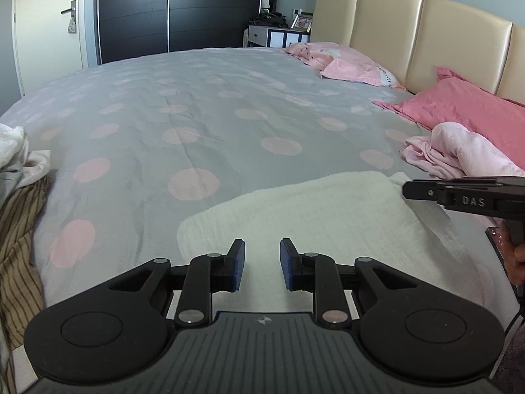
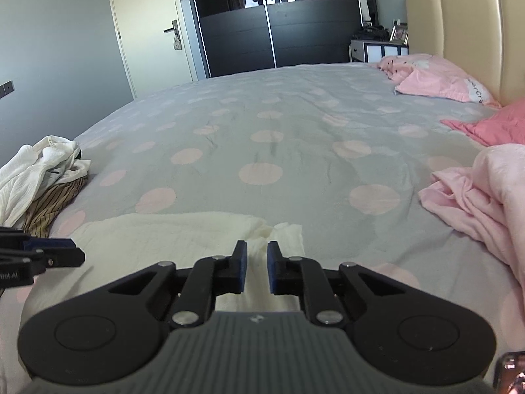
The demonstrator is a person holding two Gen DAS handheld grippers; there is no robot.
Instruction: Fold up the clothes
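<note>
Both hand-held grippers hover over a folded cream towel (image 1: 305, 210) on the bed (image 1: 197, 115). The left hand-held gripper (image 1: 262, 264) stands narrowly open and empty. The right hand-held gripper (image 2: 257, 267) is narrower, also empty.

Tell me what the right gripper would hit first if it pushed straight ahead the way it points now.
Most likely the cream textured cloth lying flat on the bed: the right gripper points down at its far edge, with open jaws and nothing between them. Depth is unclear; it might just clear that edge and land on the grey bedspread with pink dots.

Ahead of you the dotted bedspread (image 2: 279, 124) lies bare and passable, hemmed by the crumpled clothes pile (image 2: 42, 177) at left, pink garments (image 2: 475, 193) and pillows (image 1: 459, 105) at right, the cream towel (image 1: 311, 210) nearest.
</note>
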